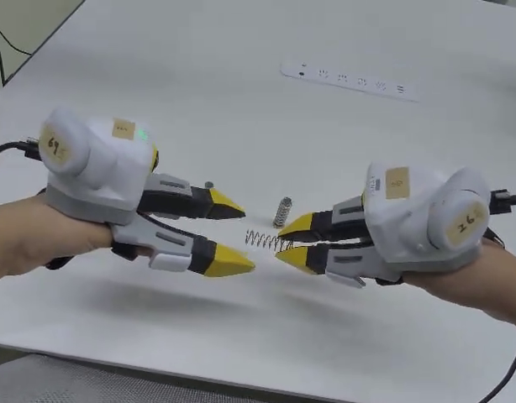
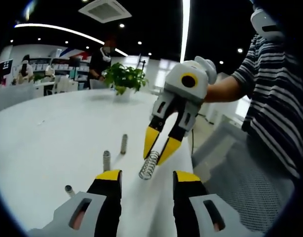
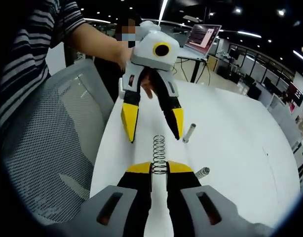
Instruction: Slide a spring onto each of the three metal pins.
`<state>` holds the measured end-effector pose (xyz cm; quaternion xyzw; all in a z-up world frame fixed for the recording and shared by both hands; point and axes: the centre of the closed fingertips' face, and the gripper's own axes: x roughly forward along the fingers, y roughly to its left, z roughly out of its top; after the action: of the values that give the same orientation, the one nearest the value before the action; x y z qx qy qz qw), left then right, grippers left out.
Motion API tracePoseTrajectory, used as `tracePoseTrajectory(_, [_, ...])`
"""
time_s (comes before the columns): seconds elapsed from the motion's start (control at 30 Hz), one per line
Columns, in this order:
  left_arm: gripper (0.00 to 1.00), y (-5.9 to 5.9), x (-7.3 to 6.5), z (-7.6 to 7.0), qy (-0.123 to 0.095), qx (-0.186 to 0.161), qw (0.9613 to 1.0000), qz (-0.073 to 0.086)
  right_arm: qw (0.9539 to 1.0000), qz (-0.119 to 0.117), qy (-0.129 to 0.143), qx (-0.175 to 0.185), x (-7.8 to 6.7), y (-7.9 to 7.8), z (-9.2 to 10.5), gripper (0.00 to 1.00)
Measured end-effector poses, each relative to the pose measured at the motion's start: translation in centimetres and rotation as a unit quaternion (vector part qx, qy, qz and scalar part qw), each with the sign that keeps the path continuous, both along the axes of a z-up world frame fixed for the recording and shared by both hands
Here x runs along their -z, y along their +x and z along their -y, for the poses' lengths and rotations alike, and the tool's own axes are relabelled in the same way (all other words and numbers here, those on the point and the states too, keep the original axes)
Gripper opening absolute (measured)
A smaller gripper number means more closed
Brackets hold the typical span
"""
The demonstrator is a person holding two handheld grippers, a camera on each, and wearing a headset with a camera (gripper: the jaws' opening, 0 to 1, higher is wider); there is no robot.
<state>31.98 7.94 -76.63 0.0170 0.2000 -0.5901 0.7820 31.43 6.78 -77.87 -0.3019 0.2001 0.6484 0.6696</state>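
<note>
The thin coiled steel spring (image 3: 159,153) sticks out ahead of my right tool (image 3: 159,167), jaws clamped on its near end. My left tool (image 2: 147,175) faces it, jaws apart. I'd steady the free end, then align it over the bare grey metal pin (image 3: 187,133) just beyond, on the white counter (image 3: 230,138).

Spring (image 1: 262,241) between left gripper (image 1: 245,239) and right gripper (image 1: 280,243), pins (image 1: 281,212) behind, power strip (image 1: 350,81) beyond

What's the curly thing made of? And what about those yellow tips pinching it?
The spring looks like thin bare metal wire: grey, shiny, coiled with open gaps. The yellow fingertips of the right hand-held gripper look like smooth matte plastic, solid in colour with no glint, though rubber is possible.
</note>
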Motion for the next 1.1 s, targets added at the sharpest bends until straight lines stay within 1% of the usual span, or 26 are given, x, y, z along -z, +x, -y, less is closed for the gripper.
tracePoseTrajectory(0.07, [0.30, 0.0, -0.2, 0.3, -0.003, 0.003, 1.0000, 0.005, 1.0000, 0.000, 0.002, 0.000, -0.1, 0.0, -0.1, 0.07])
tracePoseTrajectory(0.17, [0.25, 0.1, -0.3, 0.5, -0.007, 0.004, 1.0000, 0.003, 1.0000, -0.001, 0.004, -0.001, -0.1, 0.0, -0.1, 0.07])
tracePoseTrajectory(0.3, [0.21, 0.3, -0.3, 0.7, -0.010, 0.004, 0.9999, 0.003, 0.9999, -0.007, 0.009, -0.003, -0.3, -0.3, -0.3, 0.07])
tracePoseTrajectory(0.33, [0.20, 0.3, -0.3, 0.8, -0.013, 0.004, 0.9999, -0.002, 0.9999, -0.006, 0.009, -0.004, -0.4, -0.3, -0.3, 0.07])
tracePoseTrajectory(0.43, [0.15, 0.2, -0.2, 0.9, -0.009, 0.009, 0.9999, 0.001, 0.9999, -0.005, 0.012, -0.004, -0.5, -0.2, -0.4, 0.07])
tracePoseTrajectory(0.5, [0.12, 0.1, -0.2, 1.1, -0.011, 0.010, 0.9999, 0.001, 0.9999, -0.006, 0.014, -0.002, -0.6, -0.1, -0.4, 0.07])
tracePoseTrajectory(0.57, [0.08, 0.0, -0.3, 1.2, -0.013, 0.012, 0.9998, 0.001, 0.9998, -0.011, 0.017, -0.003, -0.7, -0.2, -0.5, 0.07])
tracePoseTrajectory(0.6, [0.07, 0.2, -0.3, 1.2, -0.012, 0.010, 0.9999, 0.006, 0.9998, -0.011, 0.017, -0.002, -0.7, -0.2, -0.5, 0.07])
tracePoseTrajectory(0.63, [0.07, 0.0, -0.4, 1.2, -0.014, 0.013, 0.9998, 0.004, 0.9998, -0.008, 0.018, -0.003, -0.8, -0.2, -0.5, 0.07])
tracePoseTrajectory(0.77, [0.04, -0.3, -0.2, 1.3, -0.011, 0.024, 0.9996, 0.005, 0.9998, -0.010, 0.017, -0.003, -0.7, -0.3, -0.4, 0.07])
tracePoseTrajectory(0.83, [0.03, -0.4, -0.2, 1.3, -0.010, 0.029, 0.9995, 0.006, 0.9997, -0.015, 0.019, -0.003, -0.7, -0.5, -0.4, 0.07])
tracePoseTrajectory(0.87, [0.03, -0.4, -0.1, 1.4, -0.008, 0.032, 0.9994, 0.009, 0.9997, -0.016, 0.018, -0.003, -0.6, -0.6, -0.3, 0.07])
tracePoseTrajectory(0.97, [0.03, -0.7, 0.0, 1.5, -0.007, 0.040, 0.9991, 0.008, 0.9996, -0.024, 0.016, -0.003, -0.4, -0.8, -0.3, 0.07])
tracePoseTrajectory(1.07, [0.03, -0.9, -0.1, 1.8, -0.006, 0.051, 0.9987, 0.007, 0.9992, -0.037, 0.017, 0.002, -0.4, -1.0, -0.1, 0.08])
tracePoseTrajectory(1.1, [0.02, -1.0, -0.1, 1.8, -0.006, 0.053, 0.9985, 0.008, 0.9992, -0.037, 0.017, 0.002, -0.4, -1.0, -0.1, 0.09])
